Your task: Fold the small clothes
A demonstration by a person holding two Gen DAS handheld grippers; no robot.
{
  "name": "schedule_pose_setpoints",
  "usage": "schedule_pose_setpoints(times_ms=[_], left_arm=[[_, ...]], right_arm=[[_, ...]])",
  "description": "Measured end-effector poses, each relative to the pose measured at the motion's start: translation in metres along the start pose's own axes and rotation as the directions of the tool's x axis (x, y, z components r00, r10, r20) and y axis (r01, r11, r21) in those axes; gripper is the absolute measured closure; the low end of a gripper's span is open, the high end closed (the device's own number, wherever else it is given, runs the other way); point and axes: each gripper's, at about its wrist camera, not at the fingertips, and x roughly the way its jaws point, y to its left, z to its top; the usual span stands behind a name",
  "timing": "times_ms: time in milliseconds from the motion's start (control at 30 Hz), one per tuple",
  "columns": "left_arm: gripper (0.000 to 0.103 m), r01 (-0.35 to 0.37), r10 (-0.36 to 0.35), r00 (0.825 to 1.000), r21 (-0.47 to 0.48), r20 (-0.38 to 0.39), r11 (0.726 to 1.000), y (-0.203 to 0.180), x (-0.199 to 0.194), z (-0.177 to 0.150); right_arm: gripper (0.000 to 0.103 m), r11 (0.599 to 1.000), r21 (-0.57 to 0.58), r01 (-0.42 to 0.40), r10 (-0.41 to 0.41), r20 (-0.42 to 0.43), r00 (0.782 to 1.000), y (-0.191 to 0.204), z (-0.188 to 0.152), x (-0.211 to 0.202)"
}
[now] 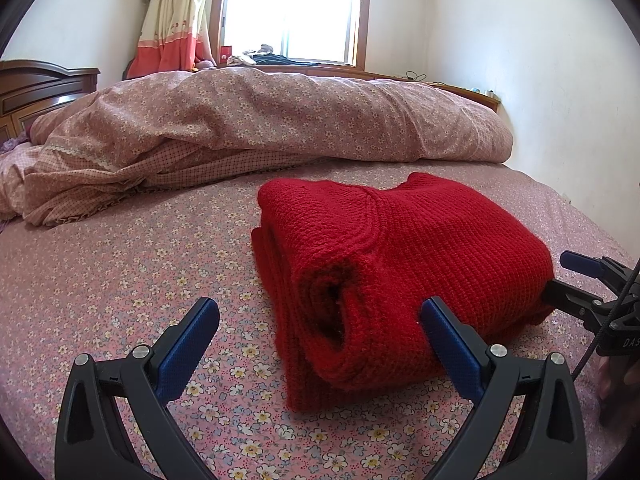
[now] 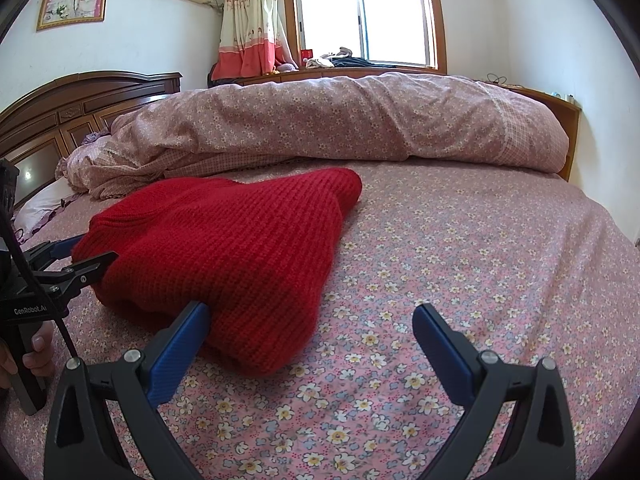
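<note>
The red knitted sweater [image 1: 404, 264] lies folded into a thick bundle on the flowered bed sheet [image 1: 120, 280]. It sits just ahead of the left gripper [image 1: 320, 322], whose jaws are spread wide; its right finger touches the near edge of the bundle and nothing is grasped. The right gripper [image 2: 310, 318] is also released, jaws wide apart, with the sweater ahead and to its left and its left finger pressing against the knit. Beyond the sweater a rolled quilt [image 2: 340, 120] lies across the bed, with the window [image 2: 364, 12] behind it.
</note>
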Motion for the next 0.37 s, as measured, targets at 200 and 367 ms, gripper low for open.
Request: schedule_pose_setpoints(times_ms=[200, 367], left_arm=[[0.005, 0.000, 0.000, 1.000, 0.000, 0.000, 1.000, 0.0000, 0.0001, 0.0001], [0.005, -0.001, 0.001, 1.000, 0.002, 0.000, 1.000, 0.0003, 0.0004, 0.0013]], right_arm=[[0.000, 1.000, 0.000, 0.000, 0.000, 0.000, 1.000, 0.0004, 0.0000, -0.0002], [0.000, 1.000, 0.000, 0.000, 0.000, -0.001, 1.000, 0.0007, 0.0001, -0.0005]])
